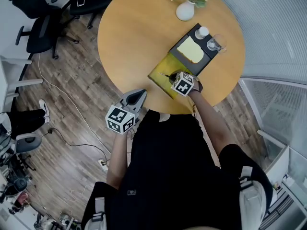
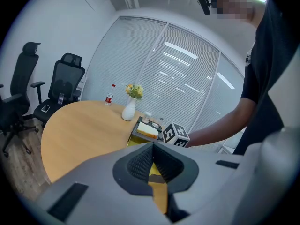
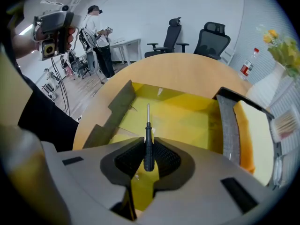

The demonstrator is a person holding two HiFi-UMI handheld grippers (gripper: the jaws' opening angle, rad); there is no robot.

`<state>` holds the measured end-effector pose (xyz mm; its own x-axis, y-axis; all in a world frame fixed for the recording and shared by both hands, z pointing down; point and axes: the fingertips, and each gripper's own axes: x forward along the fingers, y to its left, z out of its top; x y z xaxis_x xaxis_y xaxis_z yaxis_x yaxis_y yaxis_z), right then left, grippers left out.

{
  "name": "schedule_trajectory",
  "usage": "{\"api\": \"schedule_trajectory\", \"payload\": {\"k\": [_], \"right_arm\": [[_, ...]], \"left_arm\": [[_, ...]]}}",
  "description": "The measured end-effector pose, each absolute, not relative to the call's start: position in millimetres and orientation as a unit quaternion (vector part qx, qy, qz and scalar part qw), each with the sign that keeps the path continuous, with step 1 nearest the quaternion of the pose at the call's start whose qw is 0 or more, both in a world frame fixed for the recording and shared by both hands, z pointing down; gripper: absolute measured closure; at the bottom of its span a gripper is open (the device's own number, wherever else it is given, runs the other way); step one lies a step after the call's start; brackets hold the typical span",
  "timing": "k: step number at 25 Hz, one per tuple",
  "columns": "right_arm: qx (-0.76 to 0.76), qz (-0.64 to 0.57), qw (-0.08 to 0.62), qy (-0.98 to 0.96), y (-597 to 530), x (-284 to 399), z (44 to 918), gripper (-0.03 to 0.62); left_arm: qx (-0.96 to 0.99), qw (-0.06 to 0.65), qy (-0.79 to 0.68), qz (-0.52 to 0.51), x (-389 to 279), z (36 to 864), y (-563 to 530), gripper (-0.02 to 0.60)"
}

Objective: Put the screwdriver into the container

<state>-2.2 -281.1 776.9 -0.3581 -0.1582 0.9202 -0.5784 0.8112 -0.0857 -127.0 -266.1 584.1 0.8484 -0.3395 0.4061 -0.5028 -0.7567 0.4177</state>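
One round worktop (image 1: 139, 37) carries every item. Its left half is bare and gives free room for movement; the items sit on the right half, toward the near edge. The yellow container (image 3: 183, 111) lies open with its side flaps folded outward, and its near corner is close to the worktop edge. A black tray (image 1: 203, 64) lies just beside the container's far side. A white vase (image 1: 185, 11) stands near the far edge, well apart from both.

The right gripper (image 3: 148, 159) hangs over the near part of the container. Its fingers are clamped on the black handle of the screwdriver (image 3: 148, 144), whose shaft points forward above the yellow floor. The left gripper (image 2: 152, 165) is held off the worktop beside the near edge, fingers together with nothing between them.

In the head view, the marker cube hides the right fingers. Whether the screwdriver tip touches the container floor cannot be determined.
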Motion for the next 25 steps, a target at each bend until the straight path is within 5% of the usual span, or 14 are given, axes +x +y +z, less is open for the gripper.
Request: {"api": "schedule_trajectory", "payload": {"k": [25], "right_arm": [[0.251,0.233,0.527,-0.778,-284,7,791,0.516]], "left_arm": [[0.926,0.265,-0.221,0.155,-118,583,-264,0.577]]}}
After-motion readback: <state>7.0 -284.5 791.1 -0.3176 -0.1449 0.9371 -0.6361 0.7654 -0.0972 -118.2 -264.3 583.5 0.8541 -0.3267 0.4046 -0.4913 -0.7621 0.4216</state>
